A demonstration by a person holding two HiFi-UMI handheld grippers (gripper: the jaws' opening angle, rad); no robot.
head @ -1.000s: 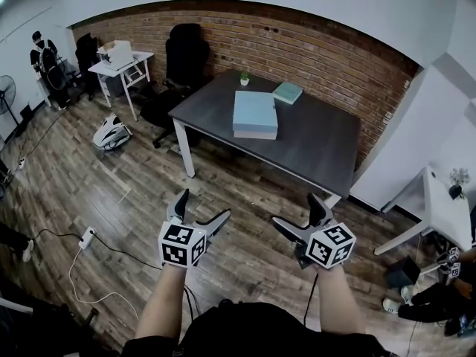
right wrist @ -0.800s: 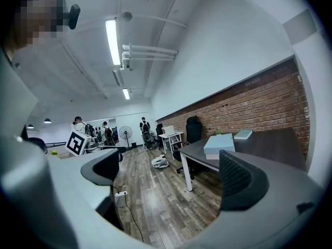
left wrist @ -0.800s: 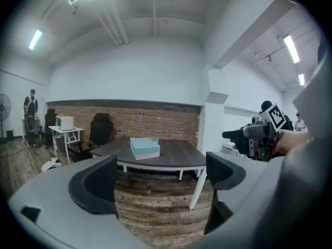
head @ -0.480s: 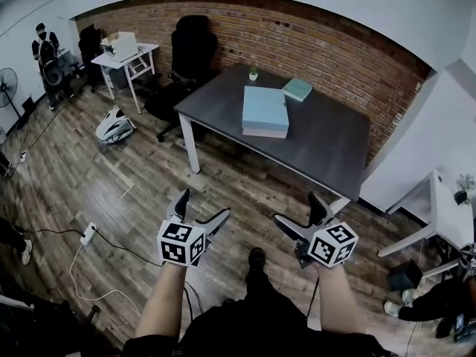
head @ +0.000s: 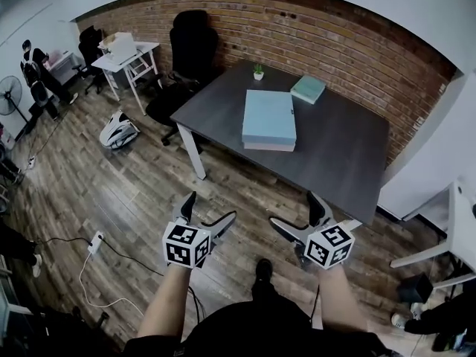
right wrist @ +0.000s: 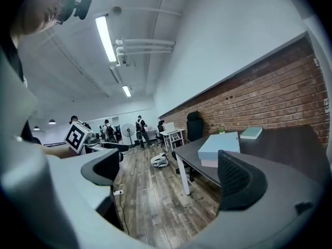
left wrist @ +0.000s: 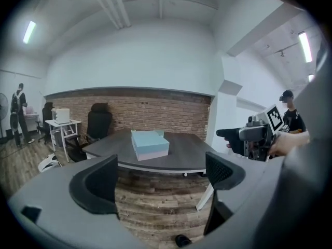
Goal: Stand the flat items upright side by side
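A stack of large light-blue flat books (head: 268, 119) lies flat in the middle of the dark grey table (head: 338, 155). A smaller teal book (head: 308, 89) lies flat behind it, towards the brick wall. The stack (left wrist: 150, 143) also shows in the left gripper view and the stack (right wrist: 219, 148) in the right gripper view. My left gripper (head: 204, 213) and right gripper (head: 295, 216) hang over the wooden floor, well short of the table. Both stand open with nothing between their jaws.
A small potted plant (head: 258, 71) stands at the table's far edge. A black office chair (head: 189, 50) sits at the table's left end, a white side table (head: 126, 59) beyond it. A white object (head: 119, 131) and a power strip with cables (head: 94, 242) lie on the floor. People stand at far left.
The view has advanced towards the table, which now looks nearer and larger. Both grippers keep the same open pose. A shoe shows on the floor between my arms.
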